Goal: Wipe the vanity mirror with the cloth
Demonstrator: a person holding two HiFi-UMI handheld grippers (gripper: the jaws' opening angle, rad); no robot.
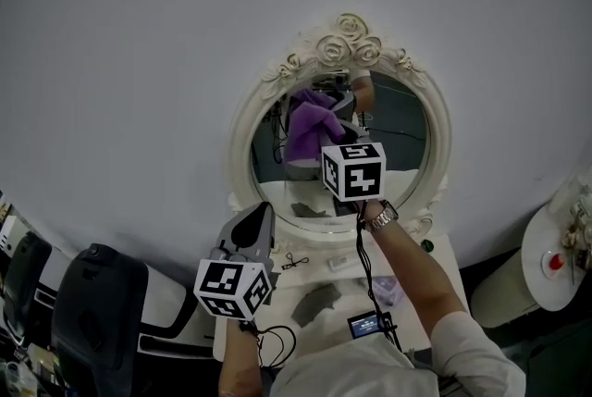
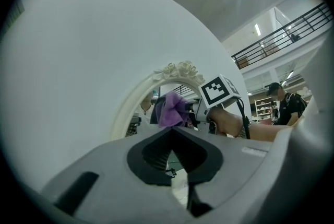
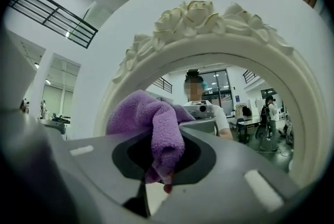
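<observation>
The vanity mirror (image 1: 405,138) hangs on a white wall (image 1: 139,62). It is round like an egg, with a white frame (image 1: 242,141) and white roses (image 1: 347,42) on top. The person's right gripper (image 3: 166,137) is held up in front of the glass. Its two jaws are pinching a purple cloth (image 3: 148,116). The soft cloth is bunched up. Most of it puffs out past the tips of the jaws, and a small end hangs down between them. From the head view, the cloth (image 1: 310,125) sits over the upper left part of the glass, just under the roses. I think it is touching the glass, but from here I cannot be sure. The gripper's cube with black and white squares (image 1: 352,170) sits just below the cloth, and the person's arm comes up to it with a watch (image 1: 382,217) on the wrist. The left gripper (image 2: 172,131) is lower down, near the bottom left edge of the frame and well away from the cloth. Its jaws are pressed together with nothing in them. A small white table (image 1: 439,261) stands under the mirror.
</observation>
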